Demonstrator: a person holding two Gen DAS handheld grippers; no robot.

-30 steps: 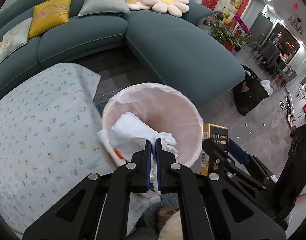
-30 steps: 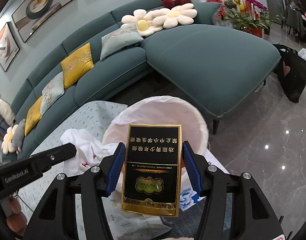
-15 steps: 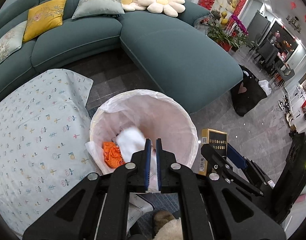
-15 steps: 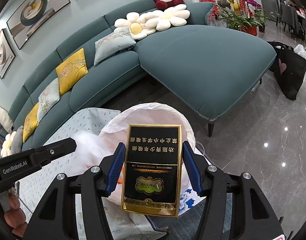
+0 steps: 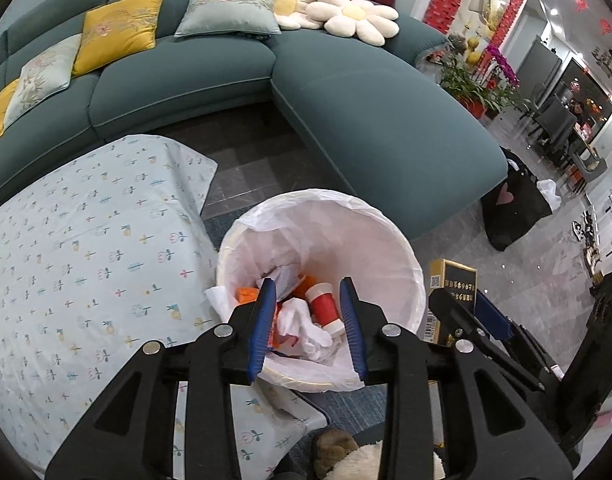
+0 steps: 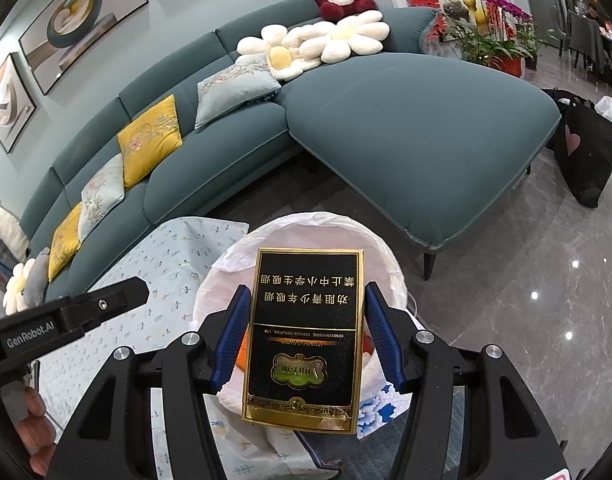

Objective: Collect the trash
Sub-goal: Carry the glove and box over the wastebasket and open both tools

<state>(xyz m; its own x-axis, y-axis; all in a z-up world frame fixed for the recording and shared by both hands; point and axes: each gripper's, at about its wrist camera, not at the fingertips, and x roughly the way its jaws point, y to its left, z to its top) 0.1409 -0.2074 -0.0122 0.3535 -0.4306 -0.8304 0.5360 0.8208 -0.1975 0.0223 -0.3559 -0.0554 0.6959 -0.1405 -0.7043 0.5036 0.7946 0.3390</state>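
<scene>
A round bin with a white liner (image 5: 390, 248) stands on the floor beside the table. In it lie crumpled white tissue (image 5: 302, 326), orange scraps (image 5: 246, 294) and a red-and-white cup (image 5: 325, 308). My left gripper (image 5: 308, 324) is open and empty right above the bin's near rim. My right gripper (image 6: 308, 334) is shut on a black-and-gold cigarette box (image 6: 304, 336), held over the bin (image 6: 394, 264). The box also shows in the left wrist view (image 5: 452, 292), to the right of the bin.
A table with a flower-print cloth (image 5: 78, 264) is to the left of the bin. A teal sofa (image 5: 366, 120) curves behind, with cushions. A black bag (image 5: 514, 208) sits on the glossy floor at the right. The left gripper's finger (image 6: 106, 306) shows in the right wrist view.
My left gripper has opened and let go of the white tissue, which has dropped into the bin. The right gripper still holds the box over the bin.
</scene>
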